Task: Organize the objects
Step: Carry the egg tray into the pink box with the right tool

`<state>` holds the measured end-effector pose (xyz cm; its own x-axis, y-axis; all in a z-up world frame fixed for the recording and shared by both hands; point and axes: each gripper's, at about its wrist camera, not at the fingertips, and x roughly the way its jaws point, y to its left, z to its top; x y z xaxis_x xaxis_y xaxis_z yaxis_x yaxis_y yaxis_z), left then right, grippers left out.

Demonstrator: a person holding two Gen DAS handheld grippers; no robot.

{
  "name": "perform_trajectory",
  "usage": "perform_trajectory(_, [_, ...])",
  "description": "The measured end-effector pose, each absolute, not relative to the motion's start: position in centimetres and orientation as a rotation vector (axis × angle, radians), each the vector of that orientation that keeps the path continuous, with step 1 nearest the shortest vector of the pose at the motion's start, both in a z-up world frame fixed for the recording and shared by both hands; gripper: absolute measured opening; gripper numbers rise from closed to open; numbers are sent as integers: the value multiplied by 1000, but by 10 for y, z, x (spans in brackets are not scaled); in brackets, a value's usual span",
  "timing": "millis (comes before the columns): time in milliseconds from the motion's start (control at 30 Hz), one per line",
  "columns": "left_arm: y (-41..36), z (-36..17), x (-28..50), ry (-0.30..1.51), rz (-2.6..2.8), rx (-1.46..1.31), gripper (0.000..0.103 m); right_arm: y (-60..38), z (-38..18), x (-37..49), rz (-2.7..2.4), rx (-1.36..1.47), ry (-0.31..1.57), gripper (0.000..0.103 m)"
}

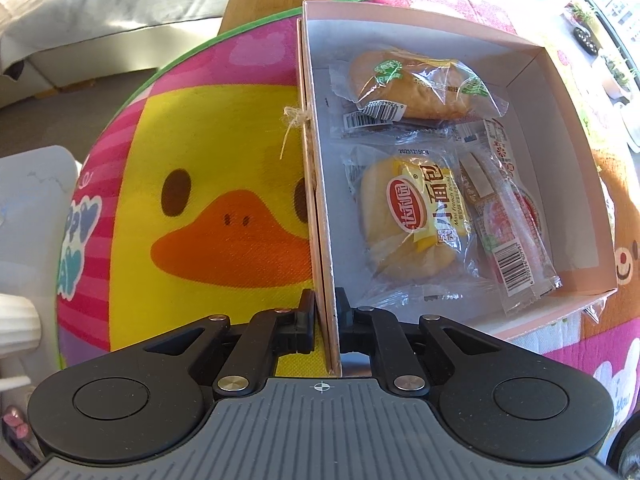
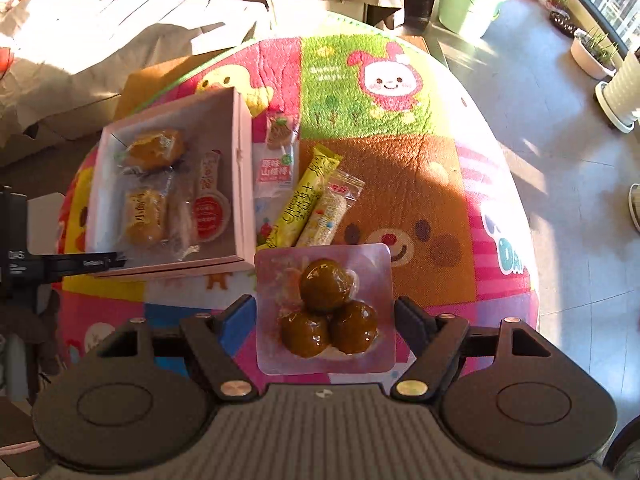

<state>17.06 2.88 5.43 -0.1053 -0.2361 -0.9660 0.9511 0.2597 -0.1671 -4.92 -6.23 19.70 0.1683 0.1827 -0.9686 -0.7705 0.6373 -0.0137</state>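
Right gripper [image 2: 325, 312] clamps meatball pack [image 2: 326, 308]; left gripper [image 1: 323, 312] pinches box [image 1: 560, 160] wall. Next: carry toward ten o'clock, drop in.

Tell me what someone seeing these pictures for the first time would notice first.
Probably the bright cartoon mat, with its big yellow duck face just left of the pink box of wrapped snacks. Next, the clear pack of three glossy brown balls held between the right gripper fingers. The left gripper pinches the box's near wall.
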Motion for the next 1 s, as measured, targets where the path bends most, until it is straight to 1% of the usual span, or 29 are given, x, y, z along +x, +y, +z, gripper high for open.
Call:
perform_trajectory(233, [23, 51, 178, 1320, -1201, 768, 12, -26, 278, -112, 774, -532, 1127, 76])
perform_trajectory(367, [20, 50, 175, 1307, -1215, 794, 12, -2, 304, -132, 787, -521, 1072, 76])
perform_trajectory(667, [21, 48, 182, 1329, -1249, 767, 15, 45, 313, -147, 810, -539, 1019, 76])
perform_trajectory(833, [24, 47, 185, 1312, -1262, 755, 15, 62, 300, -139, 795, -513, 1066, 76])
perform_trajectory(1000, [26, 47, 185, 1306, -1259, 731, 15, 80, 273, -124, 766, -467, 1151, 76])
